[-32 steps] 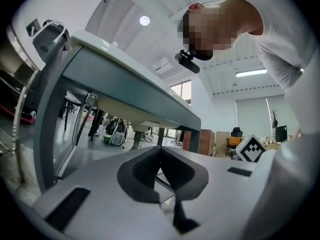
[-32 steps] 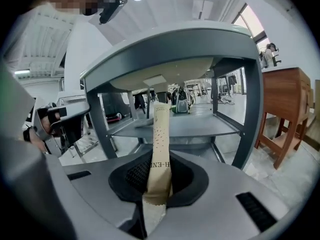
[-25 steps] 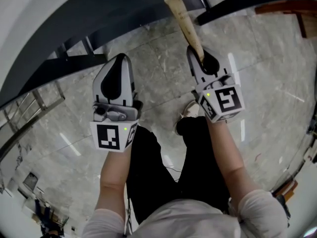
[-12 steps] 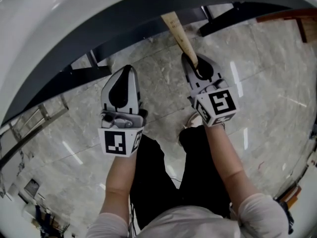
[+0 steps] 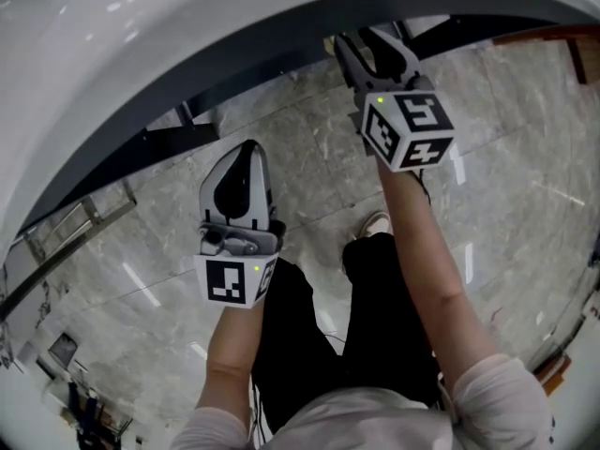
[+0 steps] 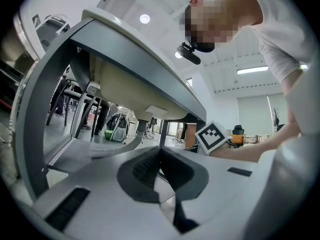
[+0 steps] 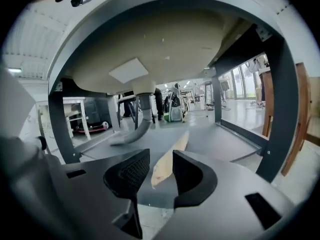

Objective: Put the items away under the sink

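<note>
The right gripper (image 7: 161, 160) has its 2 jaws clenched on the near end of the wooden stick (image 7: 172, 151), held low beneath the sink basin (image 7: 165, 44). The stick's long axis runs away from the jaws, slanting to the right, with its far tip over the grey shelf (image 7: 220, 139). The drain pipe (image 7: 142, 111) curves down left of it, and 1 dark frame post (image 7: 277, 109) stands at the right. The left gripper (image 6: 159, 151), pinched together on nothing, hangs above the stone floor (image 5: 309, 148).
</note>
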`<act>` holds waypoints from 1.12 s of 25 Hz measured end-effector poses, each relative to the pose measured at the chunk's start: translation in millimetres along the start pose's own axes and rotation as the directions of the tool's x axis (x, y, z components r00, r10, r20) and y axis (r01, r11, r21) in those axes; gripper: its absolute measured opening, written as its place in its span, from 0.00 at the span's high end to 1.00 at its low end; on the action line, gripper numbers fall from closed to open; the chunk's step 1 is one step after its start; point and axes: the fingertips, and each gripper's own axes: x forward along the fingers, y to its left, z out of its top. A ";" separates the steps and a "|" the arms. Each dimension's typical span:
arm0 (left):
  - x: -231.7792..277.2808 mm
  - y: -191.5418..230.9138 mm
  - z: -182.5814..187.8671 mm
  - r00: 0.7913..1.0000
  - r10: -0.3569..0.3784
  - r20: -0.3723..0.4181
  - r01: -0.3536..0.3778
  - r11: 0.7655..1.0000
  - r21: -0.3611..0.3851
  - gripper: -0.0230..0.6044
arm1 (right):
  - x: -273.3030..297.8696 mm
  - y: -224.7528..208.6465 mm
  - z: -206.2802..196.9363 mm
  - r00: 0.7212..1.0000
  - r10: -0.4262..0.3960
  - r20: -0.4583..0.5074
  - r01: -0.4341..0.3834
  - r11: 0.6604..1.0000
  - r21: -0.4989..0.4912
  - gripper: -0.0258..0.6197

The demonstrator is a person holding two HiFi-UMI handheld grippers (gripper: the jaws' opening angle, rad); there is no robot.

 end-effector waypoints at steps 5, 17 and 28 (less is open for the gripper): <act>-6.3 -4.8 2.7 1.000 0.013 -0.023 -0.013 1.000 -0.018 0.96 | -23.5 1.7 5.6 1.000 -0.020 -0.015 0.019 0.999 -0.045 0.72; -7.6 -59.1 72.9 0.997 -0.015 -0.075 0.011 0.998 -0.057 0.96 | -109.3 7.3 25.1 0.990 -0.040 -0.134 0.037 0.999 -0.023 0.87; 8.2 -98.0 147.5 0.992 -0.053 -0.114 0.046 0.997 -0.064 0.96 | -178.6 23.0 85.1 0.981 -0.032 -0.193 0.030 0.999 -0.011 0.88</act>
